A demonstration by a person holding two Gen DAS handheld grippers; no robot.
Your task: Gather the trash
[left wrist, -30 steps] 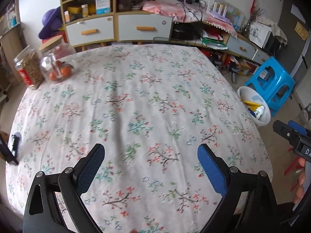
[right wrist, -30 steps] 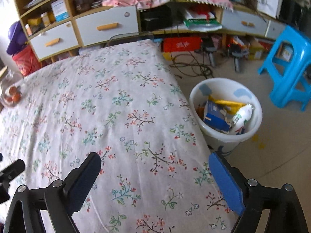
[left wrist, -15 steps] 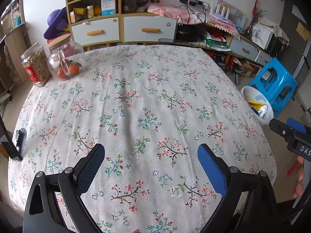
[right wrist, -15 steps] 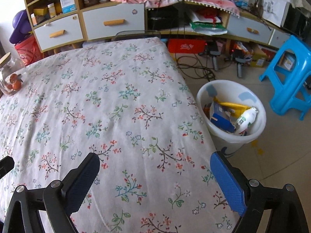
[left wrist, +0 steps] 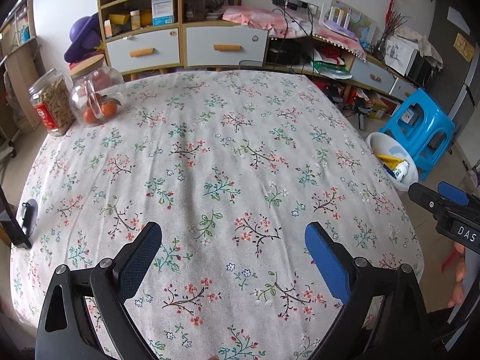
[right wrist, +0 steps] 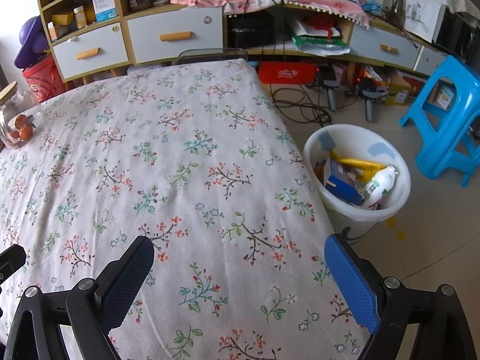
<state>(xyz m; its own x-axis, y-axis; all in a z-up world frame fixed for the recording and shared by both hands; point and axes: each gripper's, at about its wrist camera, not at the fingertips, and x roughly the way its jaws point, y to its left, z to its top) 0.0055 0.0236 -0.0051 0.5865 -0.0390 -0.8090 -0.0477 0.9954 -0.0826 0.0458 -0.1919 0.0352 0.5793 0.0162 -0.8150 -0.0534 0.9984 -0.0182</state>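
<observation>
A white trash bin (right wrist: 357, 207) stands on the floor beside the table's right edge, holding a blue box, a yellow wrapper and a white bottle; it also shows in the left wrist view (left wrist: 411, 177). My left gripper (left wrist: 232, 240) is open and empty above the near part of the floral tablecloth (left wrist: 225, 156). My right gripper (right wrist: 240, 252) is open and empty above the table's near right corner; it shows at the right edge of the left wrist view (left wrist: 444, 201). I see no loose trash on the cloth.
Two glass jars (left wrist: 90, 93) stand at the table's far left corner. A black object (left wrist: 27, 216) lies at the left edge. A blue stool (right wrist: 450, 120) stands beyond the bin. Drawers, shelves, cables and clutter line the back wall.
Both grippers have pulled back and up from the table, so more of the cloth and room shows. Both stay open and empty.
</observation>
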